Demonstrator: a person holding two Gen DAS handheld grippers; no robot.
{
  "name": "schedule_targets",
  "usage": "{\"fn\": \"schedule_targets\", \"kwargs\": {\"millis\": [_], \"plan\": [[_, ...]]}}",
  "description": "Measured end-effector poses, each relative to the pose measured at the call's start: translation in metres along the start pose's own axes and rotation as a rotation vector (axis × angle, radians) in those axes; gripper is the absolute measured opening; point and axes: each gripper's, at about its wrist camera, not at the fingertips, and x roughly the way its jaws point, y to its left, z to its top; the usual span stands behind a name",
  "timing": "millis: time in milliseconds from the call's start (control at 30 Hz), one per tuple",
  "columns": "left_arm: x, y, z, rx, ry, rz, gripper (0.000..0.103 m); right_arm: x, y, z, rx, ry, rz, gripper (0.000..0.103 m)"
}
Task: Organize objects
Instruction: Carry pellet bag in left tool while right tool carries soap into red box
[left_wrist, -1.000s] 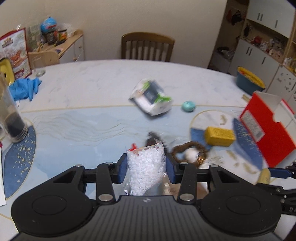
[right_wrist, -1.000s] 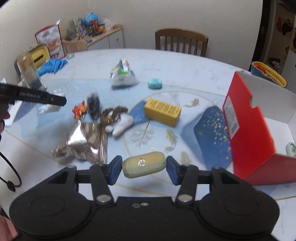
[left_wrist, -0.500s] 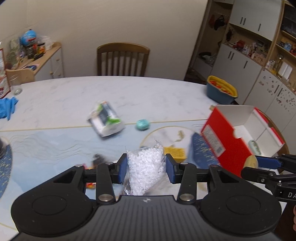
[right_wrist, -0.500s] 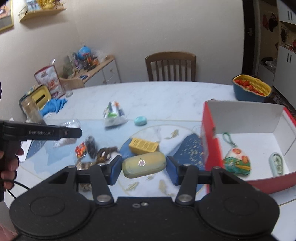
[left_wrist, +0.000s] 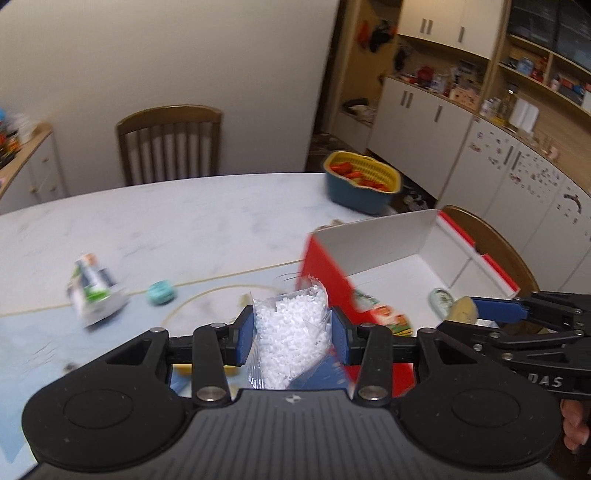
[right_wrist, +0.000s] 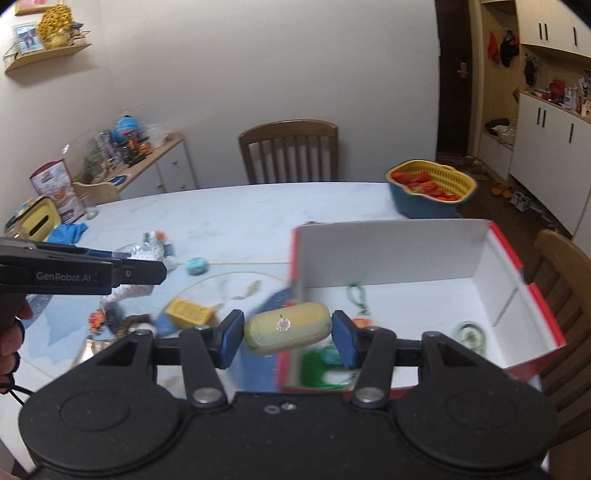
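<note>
Between the blue pads of the left gripper (left_wrist: 292, 329), a clear bag of white beads (left_wrist: 291, 328) is clamped, its top corner sticking up above the jaws. Between the blue pads of the right gripper (right_wrist: 287, 333), a yellowish oval pouch (right_wrist: 287, 331) with a small gem-like stud on its face lies crosswise, both ends pressed by the pads. Just beyond and to the right of both sets of jaws stands the red box (right_wrist: 406, 258) with its white inside open upward; in the right wrist view a small oval item (right_wrist: 470, 338) lies on its floor right of the jaws, and a green-looped trinket (right_wrist: 356, 295) just past them. Left of the right jaws, on the table (right_wrist: 258, 214), a yellow block (right_wrist: 190, 314) lies near, with a small teal object (right_wrist: 197, 266) farther out. In the left wrist view that teal object (left_wrist: 161, 292) sits left of the jaws, and a blurred green-and-white packet (left_wrist: 94, 291) lies farther left. Beyond the box, at the table's far edge, stands a blue basket with a yellow liner (right_wrist: 430, 192), red things inside it. Farthest, a wooden chair (right_wrist: 290, 151) stands against the wall.
</note>
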Motion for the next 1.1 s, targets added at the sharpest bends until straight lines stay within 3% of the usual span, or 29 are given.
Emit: {"fn": "schedule_targets", "kwargs": {"millis": [500, 800, 1100], "plan": [[0.079, -0.096, 0.045, 0.106, 0.056, -0.033, 0.042, 0.021, -0.091, 0.006, 0.001, 0.034, -0.052, 0.050], [0.140, -0.133, 0.069, 0.168, 0.129, -0.021, 0.042, 0.057, -0.112, 0.003, -0.058, 0.124, -0.053, 0.050], [0.206, -0.156, 0.067, 0.191, 0.236, 0.023, 0.042, 0.096, -0.125, -0.003, -0.102, 0.219, -0.048, 0.050]]}}
